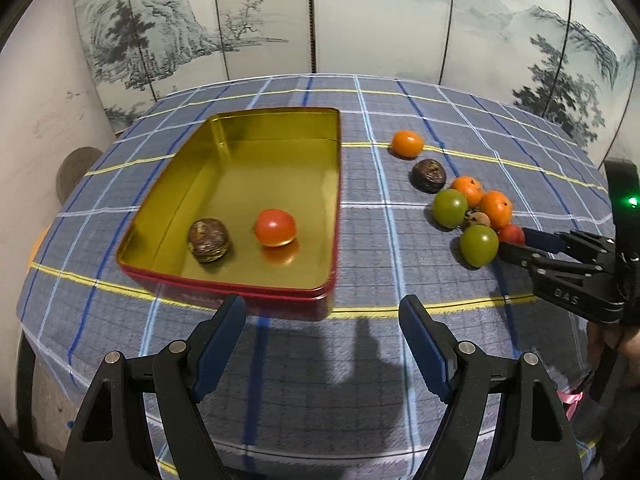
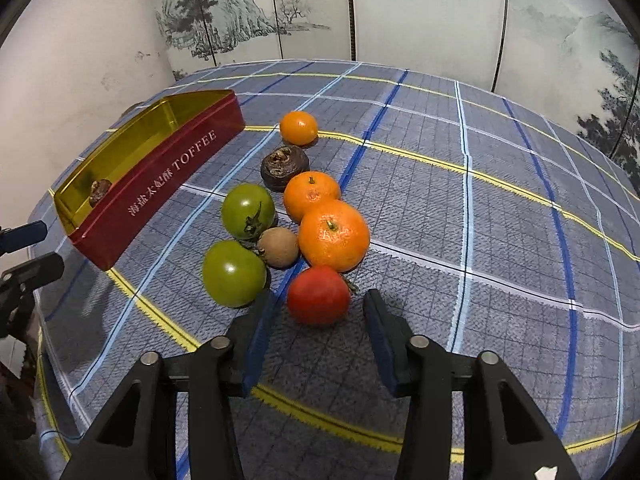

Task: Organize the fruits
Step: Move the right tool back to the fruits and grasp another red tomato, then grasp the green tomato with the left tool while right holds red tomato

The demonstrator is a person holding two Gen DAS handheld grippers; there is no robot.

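Leftmost, the toffee tin point(image 1: 240, 216) on the desk point(image 2: 480, 240) already holds two pieces: a dark wrinkled fruit point(image 1: 209, 240) and a red tomato point(image 1: 276, 227). The left gripper point(image 1: 322, 312) hovers near the tin, jaws wide and empty. Eight fruits remain clustered outside to the right. The right gripper point(image 2: 318, 308) straddles another red tomato point(image 2: 318, 295), jaws narrow, not visibly pressing.

Two wrist fisheyes, both tilted down over the checked surface point(image 1: 360, 360) toward a painted screen point(image 1: 280, 20).

The left view looks from the near edge, close to the toffee tin point(image 1: 240, 292). The right view sits close over the fruit cluster point(image 2: 312, 220). Both share the tin, the cluster, the screen, and each shows the other's fingers point(image 2: 24, 236).
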